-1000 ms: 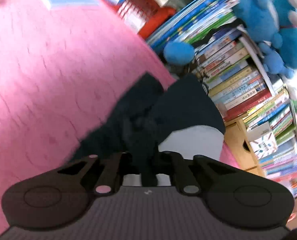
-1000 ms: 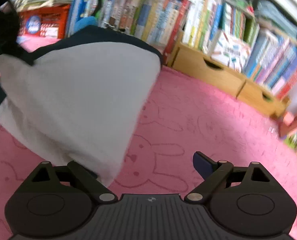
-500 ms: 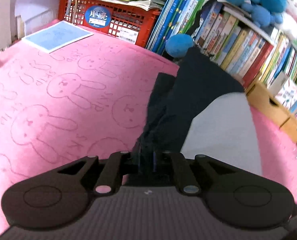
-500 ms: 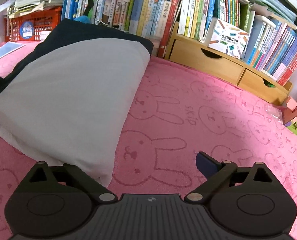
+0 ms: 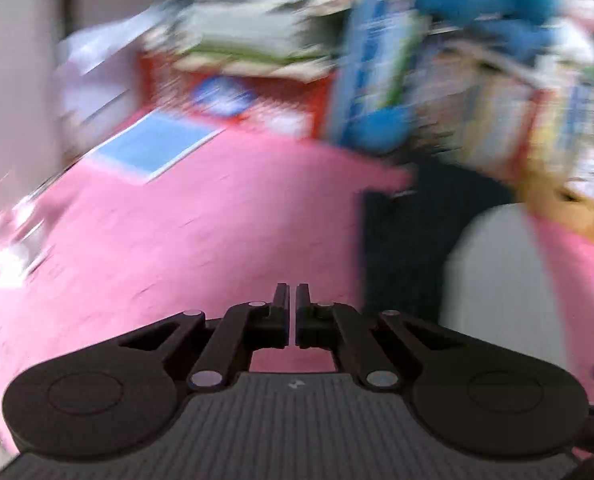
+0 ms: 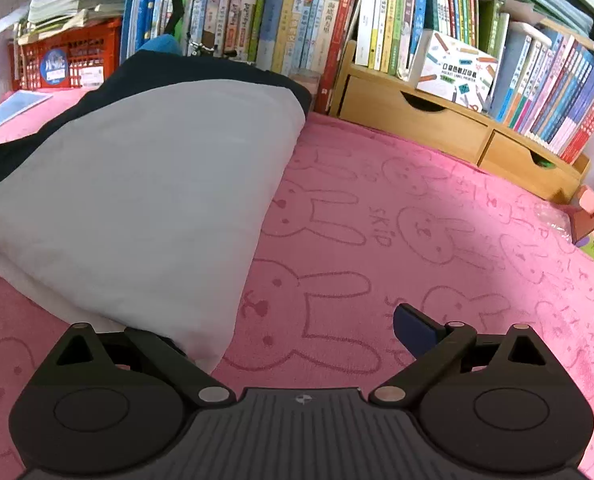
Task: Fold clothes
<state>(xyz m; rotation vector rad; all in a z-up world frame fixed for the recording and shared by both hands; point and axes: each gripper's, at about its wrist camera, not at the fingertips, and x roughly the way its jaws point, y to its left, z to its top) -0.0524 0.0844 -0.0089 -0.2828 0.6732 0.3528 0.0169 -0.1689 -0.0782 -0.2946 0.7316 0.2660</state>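
Observation:
A folded garment (image 6: 149, 184), pale grey with a navy band along its far edge, lies flat on the pink rabbit-print blanket (image 6: 417, 240). In the blurred left wrist view the garment (image 5: 493, 272) sits to the right of my left gripper (image 5: 291, 300). That gripper's jaws are closing to shut over bare blanket, with nothing between them. My right gripper (image 6: 293, 332) stands wide open at the garment's near corner. Its left finger is hidden under the cloth's edge, and its blue-padded right finger (image 6: 413, 328) rests clear on the blanket.
Books (image 6: 297, 24) line the back wall above wooden drawers (image 6: 417, 120). A red crate (image 6: 69, 60) stacked with papers stands at the back left, with a blue sheet (image 5: 157, 148) in front of it. A blue plush toy (image 5: 377, 128) sits by the books.
My left gripper has let go of the navy cloth, lifted and swung left, and its view is now blurred. The garment has settled flat. My right gripper has stayed in place, open.

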